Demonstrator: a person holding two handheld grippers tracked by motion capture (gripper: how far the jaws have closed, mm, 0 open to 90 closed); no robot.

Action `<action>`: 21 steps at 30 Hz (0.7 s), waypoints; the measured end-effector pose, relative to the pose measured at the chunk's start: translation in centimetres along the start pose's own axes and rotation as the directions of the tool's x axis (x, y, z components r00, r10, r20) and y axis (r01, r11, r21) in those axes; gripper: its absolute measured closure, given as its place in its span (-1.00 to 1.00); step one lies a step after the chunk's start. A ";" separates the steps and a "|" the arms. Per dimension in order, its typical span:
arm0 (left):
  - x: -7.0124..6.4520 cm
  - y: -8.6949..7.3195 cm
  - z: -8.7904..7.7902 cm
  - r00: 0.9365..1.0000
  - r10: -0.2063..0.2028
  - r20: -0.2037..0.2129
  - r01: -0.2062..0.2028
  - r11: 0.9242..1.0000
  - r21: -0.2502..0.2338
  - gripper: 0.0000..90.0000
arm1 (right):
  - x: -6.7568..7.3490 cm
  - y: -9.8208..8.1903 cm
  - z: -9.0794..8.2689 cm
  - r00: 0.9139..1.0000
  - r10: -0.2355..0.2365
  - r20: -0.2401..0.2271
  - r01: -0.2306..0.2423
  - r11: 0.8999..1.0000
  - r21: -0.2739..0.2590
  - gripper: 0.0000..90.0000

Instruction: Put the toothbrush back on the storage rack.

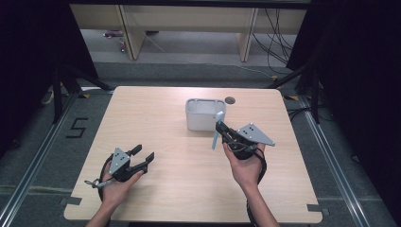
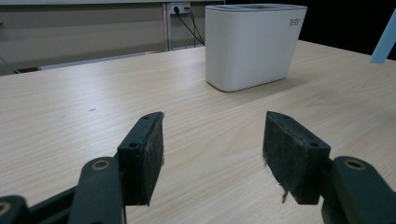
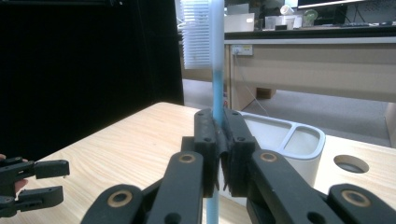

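The toothbrush [image 3: 216, 93] is what you're working: pale blue handle, white bristle head, standing upright in the middle of the right gripper view, head at the top centre of that frame. In the high view the toothbrush [image 1: 217, 130] sits just right of centre, slanted, its top end just over the near right corner of the holder.

Your right tongs [image 3: 218, 140] are clenched on the toothbrush handle, pads pressed on it from both sides, handle sticking out above and below them. In the high view your right tongs [image 1: 221, 128] are right of centre, your right hand [image 1: 246, 168] under them, grey plate on top.

The white holder [image 1: 204, 114] stands upright on the table [image 1: 189, 189], just above centre, open top, divided into compartments as the right gripper view shows [image 3: 289, 140]. In the left gripper view the holder [image 2: 252, 46] is at upper centre, well apart from the pads.

Your left tongs [image 1: 142, 156] are released, jaws wide, nothing between them, lower left of the high view, held by your left hand [image 1: 116, 187]. In the left gripper view the left tongs [image 2: 212, 156] show bare table between the pads. They also show at the lower left edge of the right gripper view [image 3: 32, 184].

A dark round hole [image 1: 230, 100] in the table lies just up and right of the holder.
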State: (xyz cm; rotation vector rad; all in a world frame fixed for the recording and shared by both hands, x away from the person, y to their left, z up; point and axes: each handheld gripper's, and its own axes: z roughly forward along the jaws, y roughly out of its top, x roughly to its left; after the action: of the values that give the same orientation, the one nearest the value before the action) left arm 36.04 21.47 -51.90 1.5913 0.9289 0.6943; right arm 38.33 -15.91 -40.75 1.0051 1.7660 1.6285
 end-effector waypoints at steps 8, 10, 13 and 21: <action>0.3 -0.6 -0.2 1.000 -0.007 -0.003 0.007 1.000 -0.027 -0.14 | -0.3 0.6 -0.1 1.000 -0.013 0.010 0.014 1.000 -0.016 0.91; 0.3 -0.5 -0.5 1.000 0.000 -0.012 0.000 1.000 -0.015 -0.15 | -0.4 0.8 0.0 1.000 -0.012 0.016 0.012 1.000 -0.017 0.91; 0.3 -0.6 -0.5 1.000 -0.004 -0.012 0.004 1.000 -0.023 -0.15 | -0.5 1.0 0.1 1.000 0.004 0.014 -0.003 1.000 -0.018 0.91; 0.3 -0.6 -0.5 1.000 0.006 -0.017 -0.007 1.000 -0.022 -0.14 | -0.9 1.8 0.2 0.999 -0.017 0.037 0.018 1.000 -0.018 0.91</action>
State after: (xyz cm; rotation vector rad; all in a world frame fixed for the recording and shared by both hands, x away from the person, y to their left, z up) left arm 35.64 22.00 -52.35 1.5718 0.9256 0.7208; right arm 39.27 -16.56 -39.10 1.0020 1.7286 1.6027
